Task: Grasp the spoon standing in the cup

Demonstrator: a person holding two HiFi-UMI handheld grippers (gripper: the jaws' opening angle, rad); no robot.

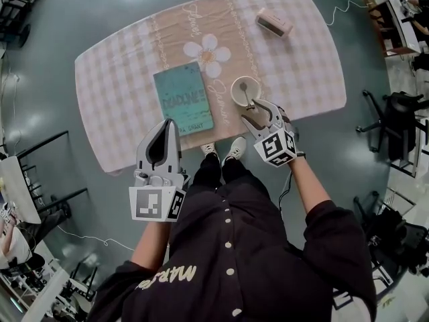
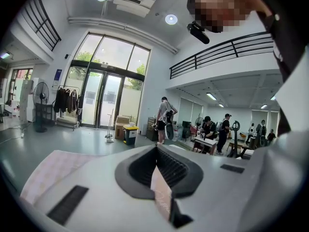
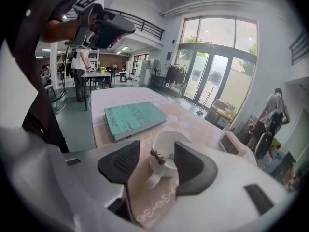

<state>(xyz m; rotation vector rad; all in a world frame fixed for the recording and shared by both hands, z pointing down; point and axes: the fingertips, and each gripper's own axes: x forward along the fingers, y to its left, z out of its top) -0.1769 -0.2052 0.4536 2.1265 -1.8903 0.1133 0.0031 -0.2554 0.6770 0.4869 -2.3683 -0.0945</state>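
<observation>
Left hand-held gripper (image 1: 165,123) hangs off the near edge of the pink checked-cloth table (image 1: 120,113), jaws clamped together on nothing. Right hand-held gripper (image 3: 157,161) sits at that edge, jaws spread wide. The thin spoon with the dark beaded handle (image 3: 157,156) lines up between them, standing in the white ceramic cup (image 3: 169,139). No pad touches it, so 0 grasped. I'd say easing in and squeezing is what's left.

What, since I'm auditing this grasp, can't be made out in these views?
- Spoon bowl: right gripper view and head view, hidden inside the cup.
- Book cover's small print: head view, too small.
- Pink box face: head view too small; right gripper view blurred, lower part behind the right claw.
</observation>
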